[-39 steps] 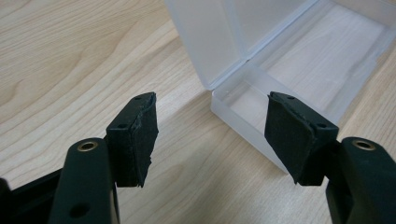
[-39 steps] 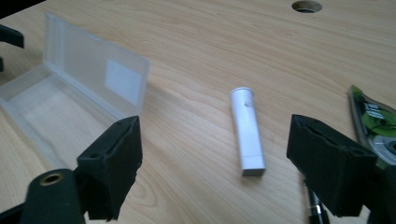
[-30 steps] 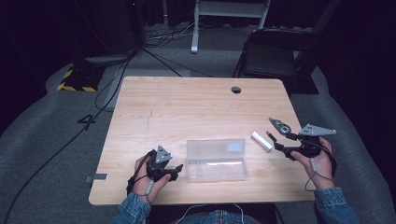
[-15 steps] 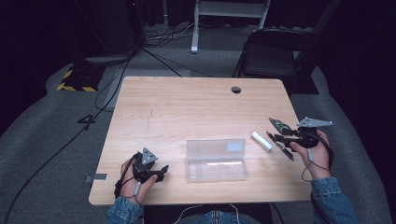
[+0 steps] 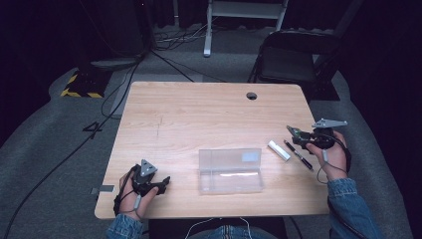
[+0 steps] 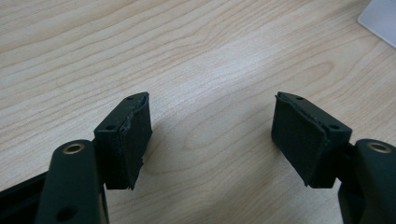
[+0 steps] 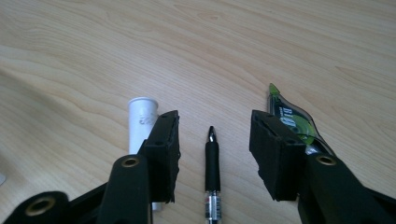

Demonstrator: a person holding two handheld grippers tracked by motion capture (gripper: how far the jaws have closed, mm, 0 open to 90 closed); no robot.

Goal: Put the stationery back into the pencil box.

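**Pen straddled, case still shut and empty**

Work is judged to be at an early stage: stationery is to be gathered, and nothing has yet been lifted. The clear plastic pencil case [image 5: 230, 170] is taken as the landmark; it lies closed on the wooden table [image 5: 199, 114] near the front edge, and nothing can be made out inside it.

Well to the left of the case, the left gripper [image 6: 212, 135] is held low over bare wood. Its jaws have just been opening; they are seen parted about halfway, with nothing between them and nothing touched. A corner of the case is glimpsed at the top right of the left gripper view.

Just to the right of the case, a white cylindrical tube [image 5: 279, 150], possibly a glue stick or eraser, is lying on the wood. Beside it, farther from the case, the black pen [image 5: 298, 155] is lying with its tip pointed away from the person.

Farthest from the case, the right gripper [image 7: 214, 140] is lowered over the pen. Its jaws have just been closing and are now about half open, one on each side of the barrel, but the pads are not seen pressing on it. A green correction tape dispenser [image 7: 294, 123] is lying just beyond the outer jaw.

Left to be done, by this judgement: the pen to be gripped and lifted, the case to be opened, and the three items to be placed inside.
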